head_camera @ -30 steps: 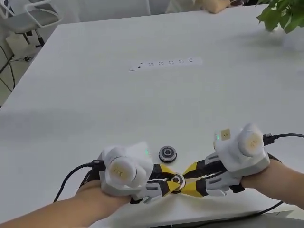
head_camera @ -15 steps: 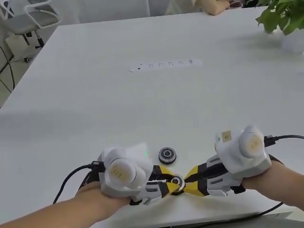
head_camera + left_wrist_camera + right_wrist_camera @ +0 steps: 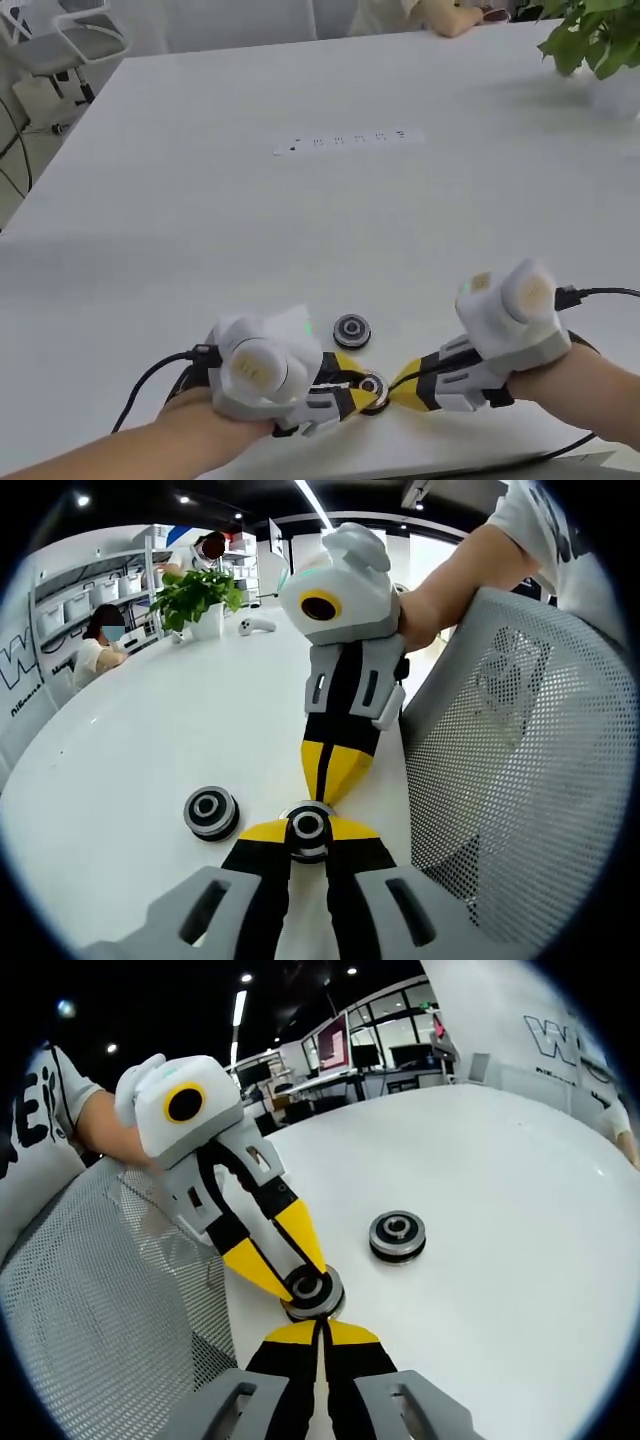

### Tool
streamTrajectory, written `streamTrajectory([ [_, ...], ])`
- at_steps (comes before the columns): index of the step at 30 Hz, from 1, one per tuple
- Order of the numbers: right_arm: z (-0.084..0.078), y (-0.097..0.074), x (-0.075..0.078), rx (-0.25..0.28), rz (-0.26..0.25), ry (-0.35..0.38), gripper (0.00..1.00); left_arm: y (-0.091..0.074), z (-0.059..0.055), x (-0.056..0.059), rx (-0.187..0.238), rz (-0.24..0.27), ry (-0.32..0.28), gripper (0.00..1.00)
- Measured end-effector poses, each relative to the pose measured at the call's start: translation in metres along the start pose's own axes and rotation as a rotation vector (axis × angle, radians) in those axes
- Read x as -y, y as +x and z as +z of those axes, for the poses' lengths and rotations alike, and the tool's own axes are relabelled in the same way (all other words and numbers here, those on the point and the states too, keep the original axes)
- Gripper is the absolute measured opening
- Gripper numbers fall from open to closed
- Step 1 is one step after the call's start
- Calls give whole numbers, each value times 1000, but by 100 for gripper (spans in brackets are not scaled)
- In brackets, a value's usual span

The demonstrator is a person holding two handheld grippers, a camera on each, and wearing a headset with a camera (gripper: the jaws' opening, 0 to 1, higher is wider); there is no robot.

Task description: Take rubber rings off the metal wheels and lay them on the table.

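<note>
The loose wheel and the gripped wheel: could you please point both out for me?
loose wheel [image 3: 351,329], head view, on its centre hub.
gripped wheel [image 3: 307,829], left gripper view, on its centre hub.

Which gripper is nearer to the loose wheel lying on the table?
Left. The left gripper has the loose wheel lying just beyond its jaws, close beside them. The right gripper clamps the held wheel from the opposite side, a little farther off.

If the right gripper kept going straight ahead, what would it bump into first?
The metal wheel, just at the tips of the right gripper and held by the left gripper. They look close enough to be touching.
</note>
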State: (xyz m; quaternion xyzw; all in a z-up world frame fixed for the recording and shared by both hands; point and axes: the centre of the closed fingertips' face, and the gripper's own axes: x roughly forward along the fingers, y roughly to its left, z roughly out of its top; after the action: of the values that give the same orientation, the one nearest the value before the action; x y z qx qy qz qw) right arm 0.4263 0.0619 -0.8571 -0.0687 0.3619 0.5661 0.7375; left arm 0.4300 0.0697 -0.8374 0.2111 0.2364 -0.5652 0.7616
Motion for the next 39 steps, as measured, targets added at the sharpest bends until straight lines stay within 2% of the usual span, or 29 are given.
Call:
streamTrajectory([
  [3, -1, -2, 2, 17, 3, 48, 0, 0, 0, 0, -1, 1, -1, 7],
  [7, 0, -3, 3, 30, 1, 70, 0, 0, 2, 1, -4, 0, -1, 7],
  [15, 6, -7, 8, 88, -4, 165, 0, 0, -1, -3, -14, 1, -5, 7],
  [18, 5, -6, 7, 84, -4, 167, 0, 0, -2, -4, -13, 1, -3, 7],
  [28, 13, -8, 5, 164, 43, 283, 0, 2, -3, -7, -15, 16, -1, 7],
  [39, 16, -6, -4, 169, 68, 281, 0, 2, -4, -6, -18, 22, -15, 7],
])
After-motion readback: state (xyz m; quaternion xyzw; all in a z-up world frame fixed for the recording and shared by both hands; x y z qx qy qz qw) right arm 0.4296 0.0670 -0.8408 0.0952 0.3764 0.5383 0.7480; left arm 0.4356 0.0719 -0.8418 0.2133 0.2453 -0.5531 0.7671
